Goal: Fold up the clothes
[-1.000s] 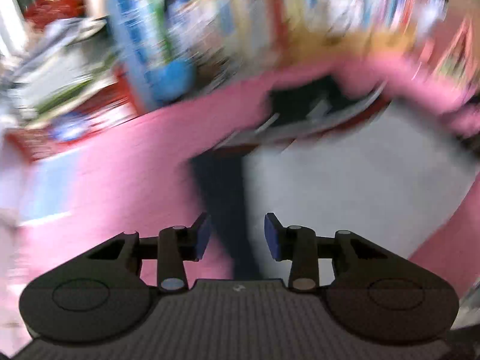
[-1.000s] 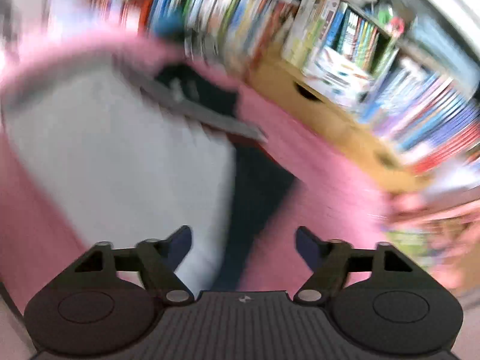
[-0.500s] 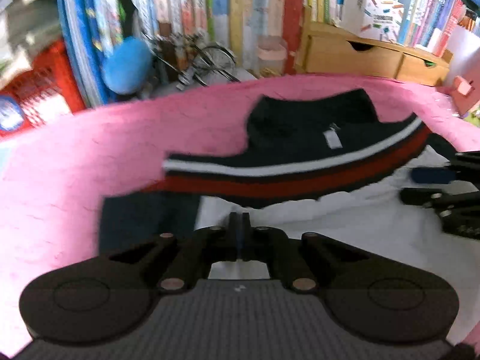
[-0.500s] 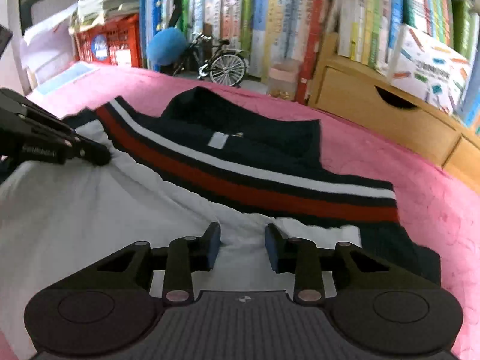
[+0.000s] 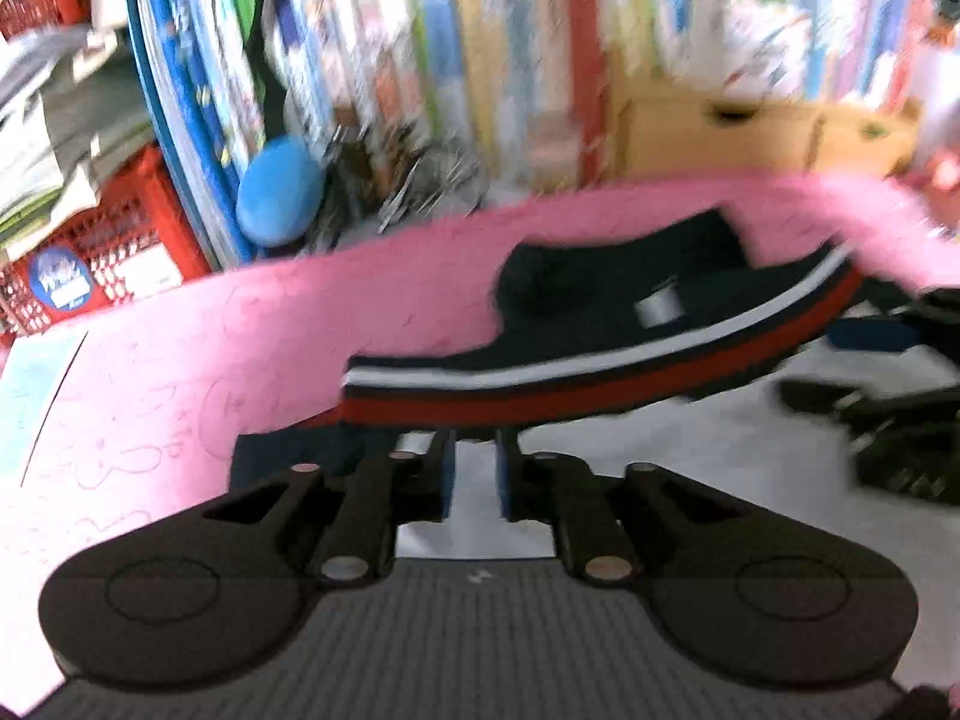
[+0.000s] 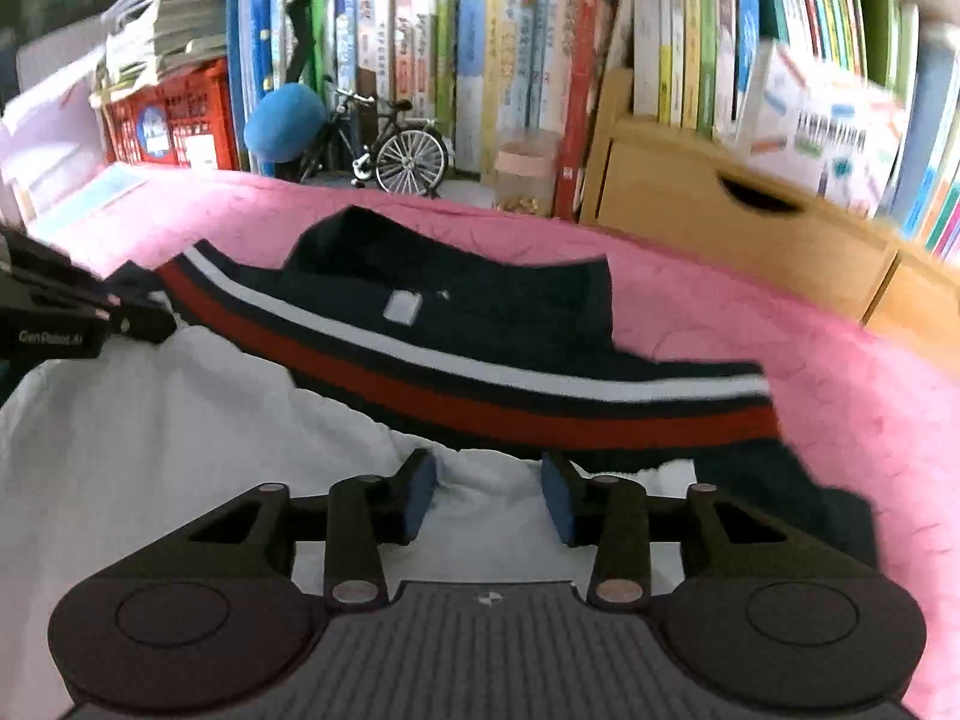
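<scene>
Shirt point(image 6: 480, 372) flat on pink cover point(image 6: 780, 312); toy bicycle point(image 6: 396, 150), jar point(image 6: 525, 177), books point(image 6: 480, 60) behind (nothing blocking). Left gripper point(image 5: 474, 468), right gripper point(image 6: 487, 501) just opened, pinching nothing.

"GenRobot.AI" on left gripper point(image 6: 90, 306)

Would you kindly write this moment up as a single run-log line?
left tongs: just opening, over white cloth | right tongs: open, just widened | shirt: flat on pink cover
</scene>
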`<act>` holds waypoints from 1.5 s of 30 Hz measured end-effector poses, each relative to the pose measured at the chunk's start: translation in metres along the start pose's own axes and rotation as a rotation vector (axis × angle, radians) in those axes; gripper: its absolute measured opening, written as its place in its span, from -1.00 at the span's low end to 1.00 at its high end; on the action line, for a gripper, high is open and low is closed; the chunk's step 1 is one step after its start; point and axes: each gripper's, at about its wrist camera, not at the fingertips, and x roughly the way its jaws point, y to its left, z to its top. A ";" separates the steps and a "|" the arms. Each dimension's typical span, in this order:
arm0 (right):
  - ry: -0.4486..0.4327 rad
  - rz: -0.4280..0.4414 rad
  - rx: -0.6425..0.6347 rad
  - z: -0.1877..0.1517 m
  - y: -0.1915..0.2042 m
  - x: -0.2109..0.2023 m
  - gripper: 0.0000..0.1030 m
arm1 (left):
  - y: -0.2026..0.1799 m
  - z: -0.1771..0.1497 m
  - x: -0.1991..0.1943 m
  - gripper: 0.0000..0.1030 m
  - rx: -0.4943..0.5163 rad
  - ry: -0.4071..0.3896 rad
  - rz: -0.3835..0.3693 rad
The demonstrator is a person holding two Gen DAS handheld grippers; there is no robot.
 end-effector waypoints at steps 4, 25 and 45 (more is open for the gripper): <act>-0.092 0.031 0.063 -0.008 0.025 -0.036 0.26 | -0.025 -0.030 -0.026 -0.19 -0.001 -0.014 0.068; -0.049 -0.253 0.146 -0.118 -0.087 -0.068 0.95 | 0.002 -0.079 -0.031 0.21 0.026 -0.010 0.212; -0.143 -0.118 0.095 -0.058 -0.025 0.013 0.07 | -0.010 -0.066 0.045 0.31 0.072 -0.163 0.365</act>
